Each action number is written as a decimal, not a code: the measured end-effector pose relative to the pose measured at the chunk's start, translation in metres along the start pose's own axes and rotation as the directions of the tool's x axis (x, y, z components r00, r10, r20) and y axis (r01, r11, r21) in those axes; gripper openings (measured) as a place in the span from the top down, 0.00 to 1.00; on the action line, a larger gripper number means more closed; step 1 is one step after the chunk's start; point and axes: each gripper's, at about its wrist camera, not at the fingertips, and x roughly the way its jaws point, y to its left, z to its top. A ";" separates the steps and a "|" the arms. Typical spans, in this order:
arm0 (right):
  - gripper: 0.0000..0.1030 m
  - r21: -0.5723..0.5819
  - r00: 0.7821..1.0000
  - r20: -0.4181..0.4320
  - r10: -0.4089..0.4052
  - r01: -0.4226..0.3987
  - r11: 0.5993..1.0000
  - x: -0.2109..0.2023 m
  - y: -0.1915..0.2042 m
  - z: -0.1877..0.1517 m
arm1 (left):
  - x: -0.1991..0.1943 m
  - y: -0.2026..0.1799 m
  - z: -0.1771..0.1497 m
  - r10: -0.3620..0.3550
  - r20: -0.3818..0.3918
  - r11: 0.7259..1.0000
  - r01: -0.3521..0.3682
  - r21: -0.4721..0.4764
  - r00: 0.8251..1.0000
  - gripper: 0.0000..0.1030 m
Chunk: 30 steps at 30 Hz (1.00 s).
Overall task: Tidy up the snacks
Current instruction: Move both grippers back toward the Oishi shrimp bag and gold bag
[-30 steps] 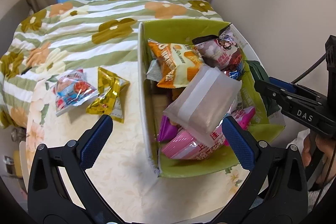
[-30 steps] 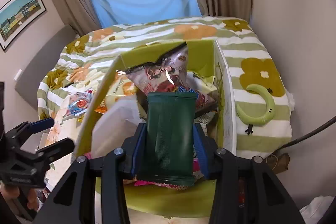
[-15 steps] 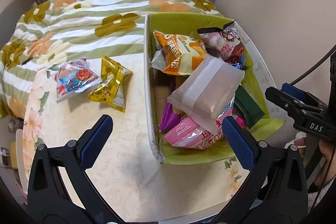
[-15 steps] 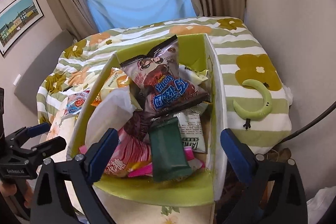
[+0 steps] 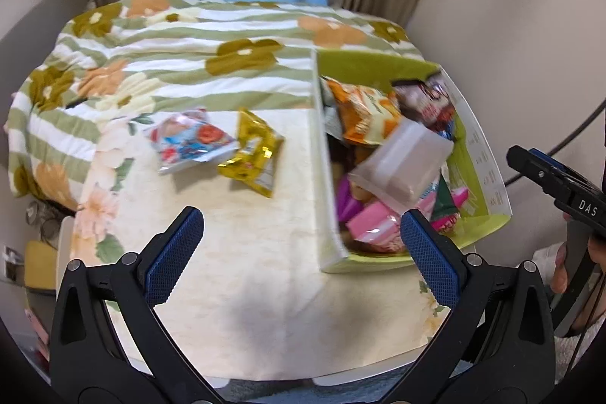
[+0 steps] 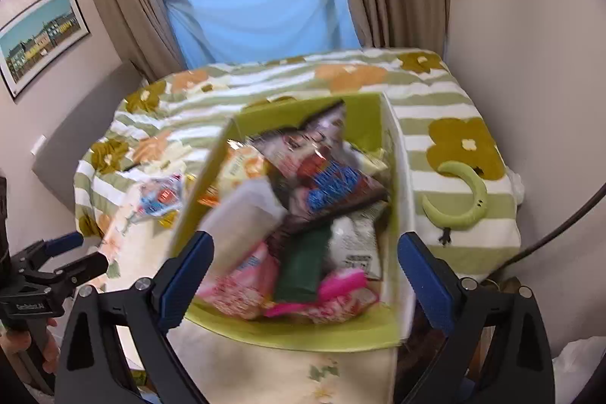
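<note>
A lime-green box (image 5: 488,177) (image 6: 363,112) on the table holds several snack packs, among them a dark green pack (image 6: 303,264) (image 5: 443,201), a frosted white pouch (image 5: 401,165) and an orange bag (image 5: 363,112). Two packs lie on the table left of the box: a gold one (image 5: 253,154) and a red-blue one (image 5: 185,141) (image 6: 159,195). My left gripper (image 5: 299,256) is open and empty over bare tablecloth. My right gripper (image 6: 305,271) is open and empty above the box's near end; it also shows in the left wrist view (image 5: 556,177).
The table has a cream floral cloth (image 5: 242,283). A striped floral bedspread (image 5: 170,55) lies behind it. A green crescent toy (image 6: 462,199) rests on the bed right of the box. A wall stands close on the right.
My right gripper opened and dropped the dark green pack into the box, then drew back. My left gripper drew back and shifted left toward the two loose packs.
</note>
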 end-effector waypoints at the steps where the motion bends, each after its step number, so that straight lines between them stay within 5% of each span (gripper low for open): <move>1: 0.06 -0.005 1.000 0.011 -0.001 0.001 1.000 -0.002 0.005 0.001 | -0.004 0.008 0.001 0.002 0.006 1.000 -0.002 -0.008 1.000 0.00; 16: 0.06 -0.040 0.998 0.061 0.001 0.001 0.999 0.020 0.135 0.017 | -0.006 0.129 0.033 -0.047 -0.021 0.998 0.046 -0.039 0.999 0.00; 22: 0.06 0.014 0.999 0.032 -0.014 0.014 1.000 0.054 0.178 0.019 | 0.019 0.174 0.053 -0.090 -0.076 0.996 0.089 -0.025 0.993 0.00; 30: 0.06 0.079 0.997 0.017 -0.072 0.070 0.994 0.102 0.222 0.023 | 0.086 0.230 0.081 -0.206 -0.164 0.974 0.186 -0.129 0.965 0.00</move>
